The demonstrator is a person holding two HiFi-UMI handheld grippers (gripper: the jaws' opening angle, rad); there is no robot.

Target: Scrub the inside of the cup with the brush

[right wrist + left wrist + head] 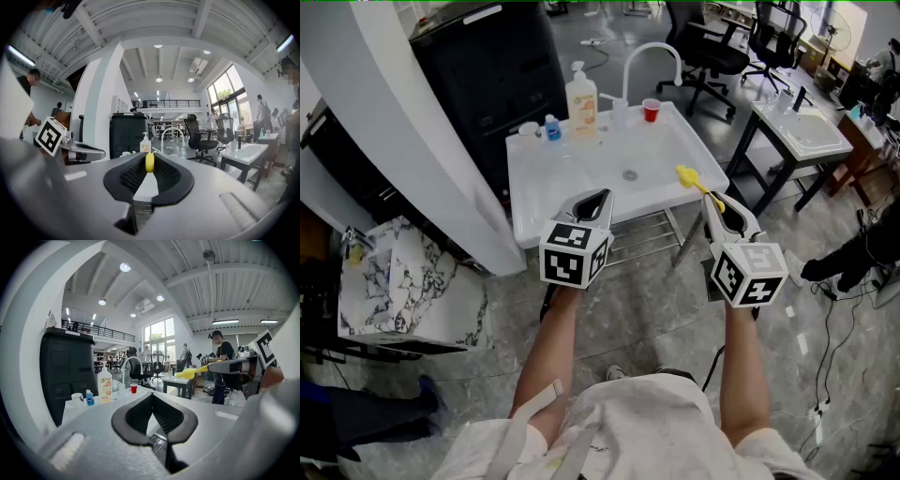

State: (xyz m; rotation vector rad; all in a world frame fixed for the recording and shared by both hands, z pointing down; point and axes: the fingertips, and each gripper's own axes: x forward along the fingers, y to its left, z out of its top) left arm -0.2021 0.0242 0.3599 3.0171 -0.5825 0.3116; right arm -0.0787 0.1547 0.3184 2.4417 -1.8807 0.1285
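A small red cup stands at the back right rim of the white sink table, beside the faucet; the left gripper view shows this cup far ahead. My right gripper is shut on a yellow brush whose head pokes forward over the sink's front right corner. Looking along the right gripper, the brush sits pinched between the pads. My left gripper hovers at the sink's front edge, shut with nothing in it; its jaws meet. Both grippers are well short of the cup.
A soap pump bottle, a small blue bottle and a white cup line the sink's back left. A black cabinet and white pillar stand left. A marbled box sits lower left; another sink table and office chairs right.
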